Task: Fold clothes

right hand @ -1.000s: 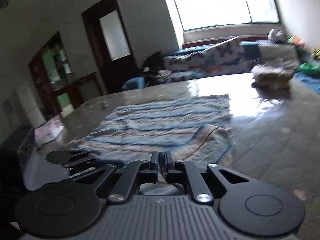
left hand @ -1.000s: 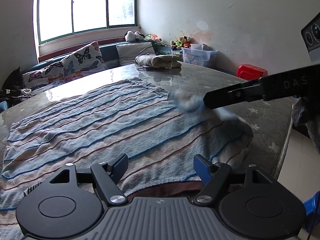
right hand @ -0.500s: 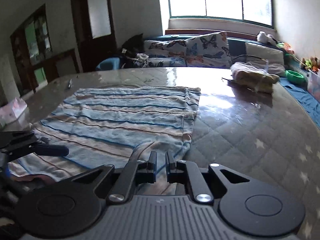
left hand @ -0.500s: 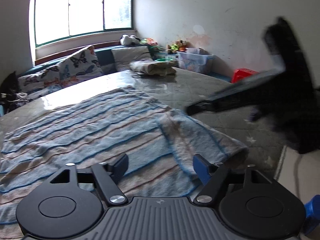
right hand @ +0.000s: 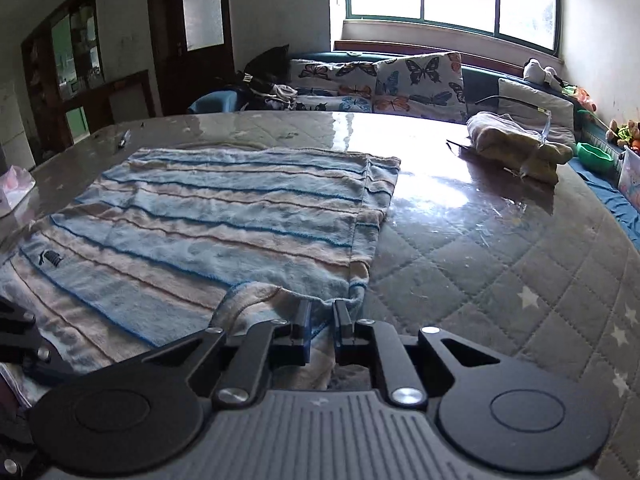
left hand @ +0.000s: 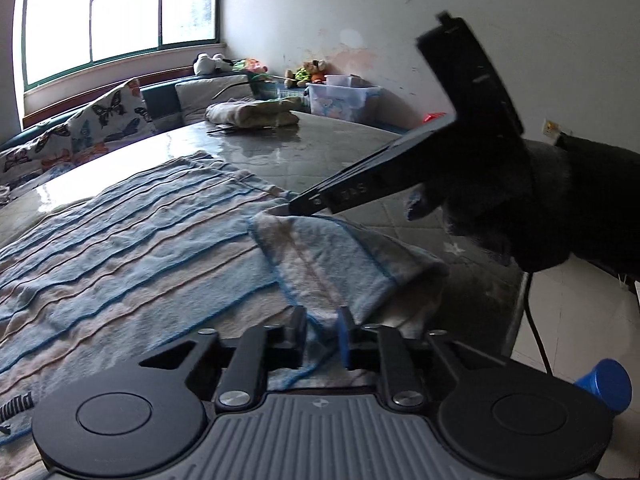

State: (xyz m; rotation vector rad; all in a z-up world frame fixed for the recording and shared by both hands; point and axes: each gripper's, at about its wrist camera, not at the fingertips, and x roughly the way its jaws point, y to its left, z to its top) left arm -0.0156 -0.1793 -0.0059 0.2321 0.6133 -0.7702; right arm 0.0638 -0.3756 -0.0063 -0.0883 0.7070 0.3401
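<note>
Striped towel (left hand: pixel 132 240) pinched by both hand-held grippers, left (left hand: pixel 323 334) just closed, right (right hand: pixel 322 320).

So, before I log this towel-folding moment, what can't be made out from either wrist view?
- Near edge of the striped towel: left wrist view, covered by the left gripper body.
- Towel under the right gripper: right wrist view, its own body hides what lies beneath.
- Logo on the towel: right wrist view, too small to read.
- Folded pile at the far end: both views, too distant to name the items.
- Person's gloved hand: left wrist view, dark and cut off by the right edge.
</note>
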